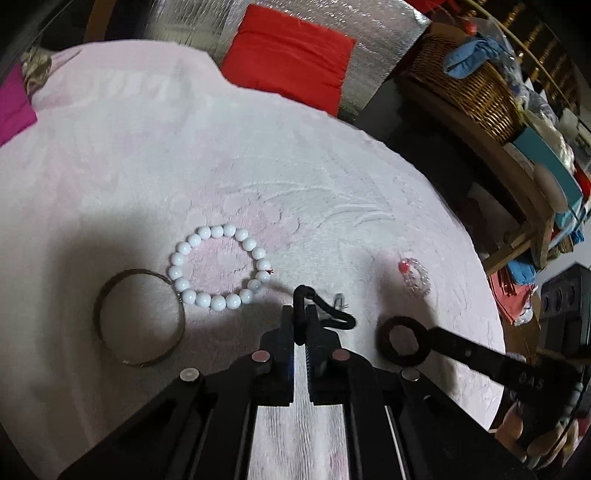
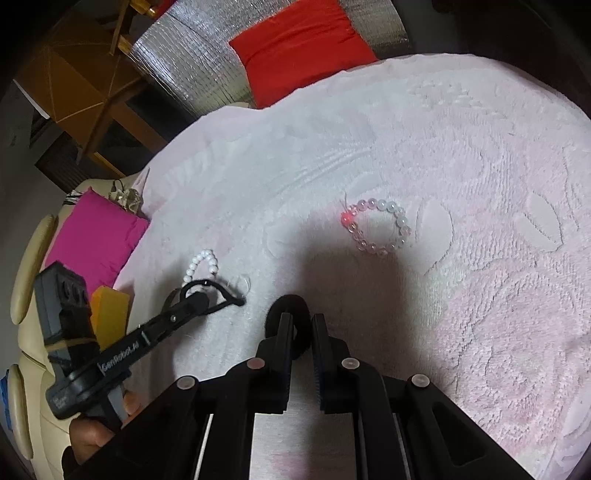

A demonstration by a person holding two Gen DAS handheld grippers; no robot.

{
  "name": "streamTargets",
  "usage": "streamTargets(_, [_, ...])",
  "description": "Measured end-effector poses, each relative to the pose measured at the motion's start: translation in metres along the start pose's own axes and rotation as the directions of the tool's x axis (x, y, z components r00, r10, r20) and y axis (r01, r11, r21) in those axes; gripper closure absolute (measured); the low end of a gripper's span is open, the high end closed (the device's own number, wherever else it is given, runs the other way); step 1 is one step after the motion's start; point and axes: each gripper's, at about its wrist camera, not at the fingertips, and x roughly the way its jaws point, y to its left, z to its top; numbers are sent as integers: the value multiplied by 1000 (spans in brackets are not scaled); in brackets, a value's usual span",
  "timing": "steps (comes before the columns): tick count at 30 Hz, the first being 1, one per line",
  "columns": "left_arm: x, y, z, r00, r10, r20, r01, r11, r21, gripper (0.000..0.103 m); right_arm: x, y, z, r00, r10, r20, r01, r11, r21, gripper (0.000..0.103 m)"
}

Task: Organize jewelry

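Observation:
In the left wrist view a white bead bracelet [image 1: 218,267] lies on the pale pink towel [image 1: 258,155], with a thin metal bangle [image 1: 139,317] to its left and a clear-and-pink bead bracelet [image 1: 414,276] to its right. My left gripper [image 1: 302,312] is shut on a thin black hair tie [image 1: 325,310] that hangs over the towel. My right gripper [image 2: 298,321] is shut on a thick dark ring-shaped band [image 2: 290,310], also seen in the left wrist view [image 1: 403,341]. The clear-and-pink bracelet [image 2: 376,229] lies ahead of the right gripper.
A red cushion [image 1: 291,55] and silver foil sheet [image 1: 207,29] lie beyond the towel. A wicker basket [image 1: 465,81] and cluttered shelf stand at the right. A magenta cushion [image 2: 92,236] and cream sofa [image 2: 26,266] lie at the left.

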Motion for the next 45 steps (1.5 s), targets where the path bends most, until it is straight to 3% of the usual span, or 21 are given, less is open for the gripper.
streamTargets(8, [-42,-3,-9,997,34,71,-39,996,76,98,-13,22,-4,998,49,43,-48,998,-31,92])
streamTargets(15, [-74,5,-11,990,61,128,-72,994,86,98,-21,40,-7,993,85,77,-80,995,-63,92])
streamTargets(21, [-89,16,-10,983,92,157,-105,992,76,98,-20,38,-4,996,43,82,-39,998,-51,92])
streamTargets(23, [-93,19,-10,979,120,167,-134,988,78,98,-15,32,-2,998,-45,46,48,998,-47,90])
streamTargets(25, [-95,21,-10,979,118,166,-132,989,73,98,-12,21,-1,997,-72,29,72,997,2,88])
streamTargets(27, [-96,21,-10,978,121,168,-134,988,74,98,-9,15,1,991,-133,20,133,991,4,63])
streamTargets(29, [-97,23,-11,978,127,167,-140,987,73,98,-6,13,-1,988,-155,24,156,988,-15,54])
streamTargets(33, [-100,26,-11,977,131,166,-143,988,62,98,13,15,-7,979,-200,-31,197,978,-71,56])
streamTargets(35, [-100,27,-11,978,131,165,-143,988,61,98,18,24,-10,969,-246,-3,244,961,-129,61])
streamTargets(36, [-101,27,-12,977,133,166,-145,988,61,98,21,28,-11,963,-269,7,266,950,-164,74])
streamTargets(38, [-103,29,-12,976,137,168,-148,988,55,98,24,32,-13,953,-304,24,303,934,-188,91])
streamTargets(45, [-121,36,-15,965,169,202,-176,984,16,98,5,48,-16,964,-247,102,262,950,-173,92])
